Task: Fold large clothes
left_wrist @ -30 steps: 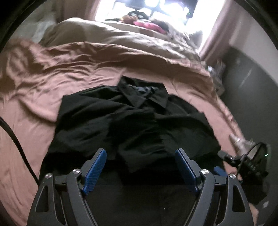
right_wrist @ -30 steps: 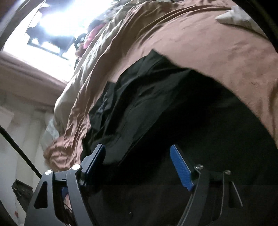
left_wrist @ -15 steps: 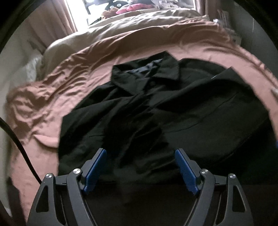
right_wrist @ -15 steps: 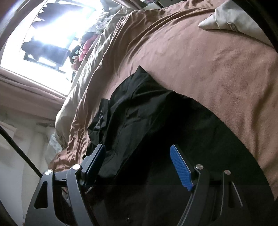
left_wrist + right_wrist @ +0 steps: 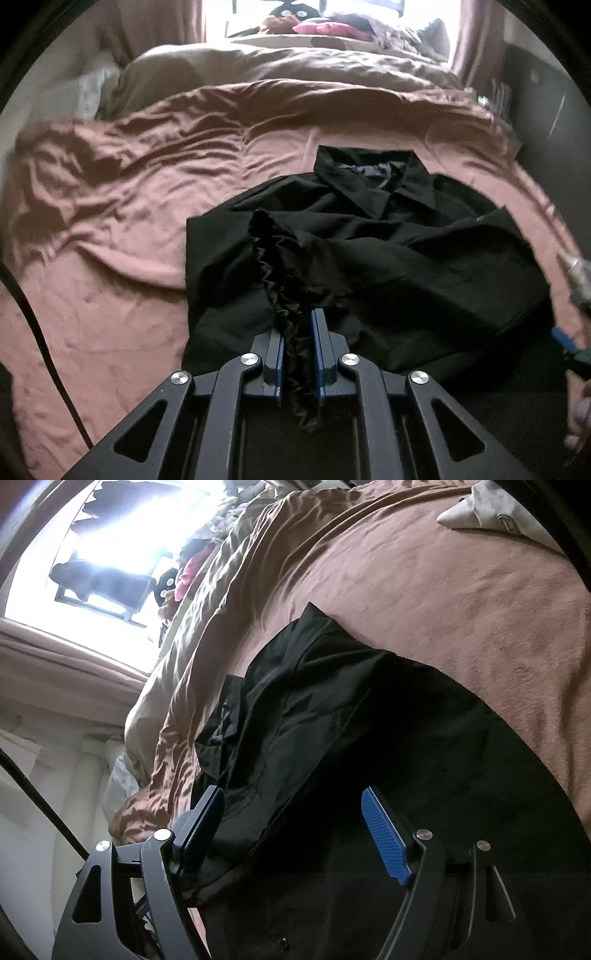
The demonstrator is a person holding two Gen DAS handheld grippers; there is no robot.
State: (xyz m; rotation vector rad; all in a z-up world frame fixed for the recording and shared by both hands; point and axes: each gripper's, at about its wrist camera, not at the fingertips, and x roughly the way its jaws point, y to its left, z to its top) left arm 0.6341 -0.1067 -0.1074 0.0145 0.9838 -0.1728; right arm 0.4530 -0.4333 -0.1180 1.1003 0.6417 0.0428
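On bed (image 5: pixel 110 295): one shirt (image 5: pixel 406 266) (black).

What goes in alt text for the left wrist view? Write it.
The left hand-held gripper is shut on a bunched fold of a black collared shirt, which lies on a wrinkled brown bedsheet. Beige bedding sits beyond.

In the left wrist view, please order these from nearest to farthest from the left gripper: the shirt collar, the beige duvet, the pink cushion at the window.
From the left gripper:
1. Black shirt collar, ahead, slightly right.
2. Beige duvet, beyond the brown sheet.
3. Pink cushion, at the window.
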